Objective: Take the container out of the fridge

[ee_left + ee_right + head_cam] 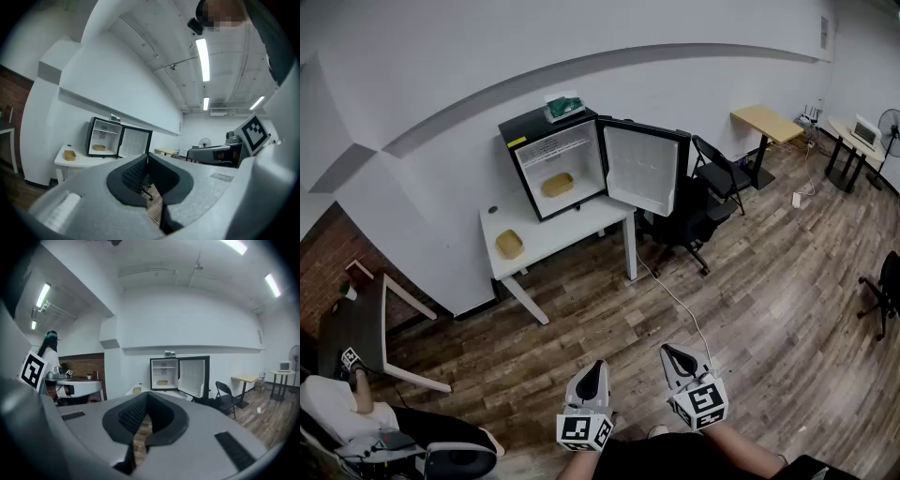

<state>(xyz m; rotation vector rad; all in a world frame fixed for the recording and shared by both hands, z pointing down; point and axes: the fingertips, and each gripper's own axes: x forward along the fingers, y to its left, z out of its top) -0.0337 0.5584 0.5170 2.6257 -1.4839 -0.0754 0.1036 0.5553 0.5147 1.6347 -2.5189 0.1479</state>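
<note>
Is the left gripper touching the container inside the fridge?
Apart. The head view shows the left gripper low in the foreground, while the container sits inside the open fridge, across a wide stretch of wooden floor.

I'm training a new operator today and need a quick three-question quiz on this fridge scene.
1. True or false: the white-lined door of the black mini fridge stands open.
2. The shallow tan container outside the fridge lies: A on the white table; B on the floor; C on top of the fridge.
3. Fill in: the left gripper and the right gripper both have jaws ____.
Key: 1 true; 2 A; 3 shut.
</note>
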